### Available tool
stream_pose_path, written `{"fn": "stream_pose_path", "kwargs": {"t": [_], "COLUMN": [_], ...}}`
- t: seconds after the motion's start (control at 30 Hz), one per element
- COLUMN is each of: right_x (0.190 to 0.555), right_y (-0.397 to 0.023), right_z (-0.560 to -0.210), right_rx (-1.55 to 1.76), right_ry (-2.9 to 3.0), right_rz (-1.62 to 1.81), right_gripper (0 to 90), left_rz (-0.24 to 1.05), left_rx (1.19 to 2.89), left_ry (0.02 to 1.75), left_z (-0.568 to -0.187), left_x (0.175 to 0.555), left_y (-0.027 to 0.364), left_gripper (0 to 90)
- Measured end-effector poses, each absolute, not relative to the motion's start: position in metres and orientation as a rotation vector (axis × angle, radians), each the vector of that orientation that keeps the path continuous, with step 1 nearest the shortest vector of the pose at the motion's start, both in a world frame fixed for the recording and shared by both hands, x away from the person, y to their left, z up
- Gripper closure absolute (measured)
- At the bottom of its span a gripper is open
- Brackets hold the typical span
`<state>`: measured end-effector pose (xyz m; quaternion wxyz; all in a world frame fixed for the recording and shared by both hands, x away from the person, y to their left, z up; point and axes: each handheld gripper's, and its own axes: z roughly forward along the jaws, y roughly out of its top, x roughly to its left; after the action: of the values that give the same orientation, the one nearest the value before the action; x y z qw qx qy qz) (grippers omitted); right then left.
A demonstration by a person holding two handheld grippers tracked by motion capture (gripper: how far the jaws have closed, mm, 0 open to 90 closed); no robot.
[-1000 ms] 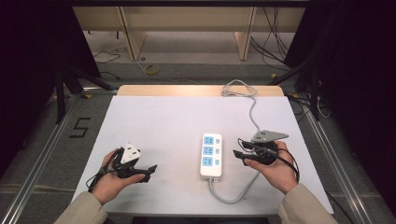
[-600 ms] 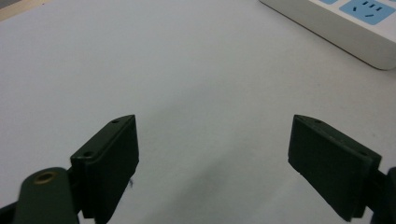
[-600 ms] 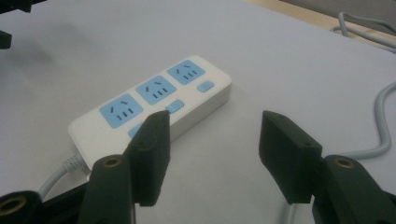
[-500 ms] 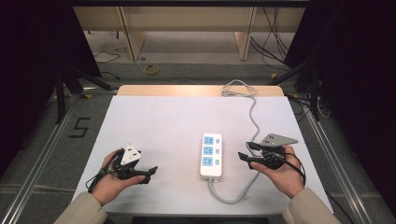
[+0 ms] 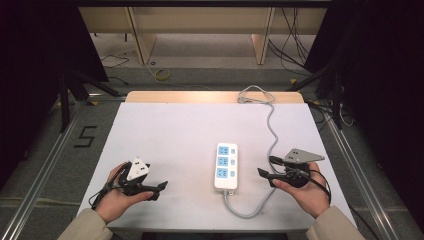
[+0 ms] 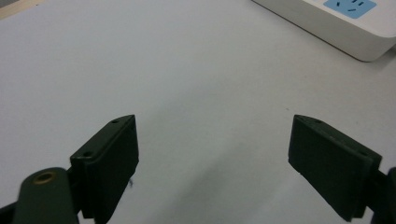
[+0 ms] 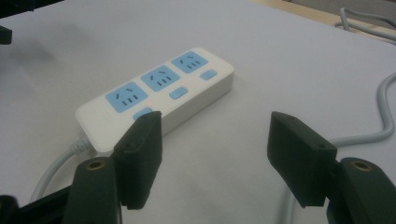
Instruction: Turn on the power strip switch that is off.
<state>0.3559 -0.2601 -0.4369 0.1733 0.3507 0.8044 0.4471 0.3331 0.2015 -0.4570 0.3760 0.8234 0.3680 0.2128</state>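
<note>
White power strip (image 5: 226,166) lies on the desk (image 5: 170,135), long axis near-to-far, just left of the right gripper (image 5: 265,167) (the nearer 1); its jaws have just been opening, nothing between. Left gripper (image 5: 159,189) gapes too.

A white sheet (image 5: 175,135) covers the counter (image 5: 210,96), whose bare wooden strip shows along the far edge. On the floor left of it is a painted number 5 (image 5: 86,136).

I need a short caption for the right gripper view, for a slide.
Open right tongs beside a white power strip with three blue sockets, its grey cable curving across the table.
</note>
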Motion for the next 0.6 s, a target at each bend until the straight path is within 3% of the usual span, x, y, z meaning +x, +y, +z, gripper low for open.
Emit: {"fn": "stream_pose_path", "kwargs": {"t": [0.6], "right_x": [0.3469], "right_y": [-0.2643], "right_z": [-0.4435], "right_rx": [0.994], "right_ry": [2.266], "right_rz": [1.281], "right_gripper": [34.9], "left_rz": [0.544], "left_rx": [2.119], "left_ry": [0.923], "left_z": [-0.4576], "left_x": [0.3294], "left_y": [0.2028], "left_gripper": [16.0]}}
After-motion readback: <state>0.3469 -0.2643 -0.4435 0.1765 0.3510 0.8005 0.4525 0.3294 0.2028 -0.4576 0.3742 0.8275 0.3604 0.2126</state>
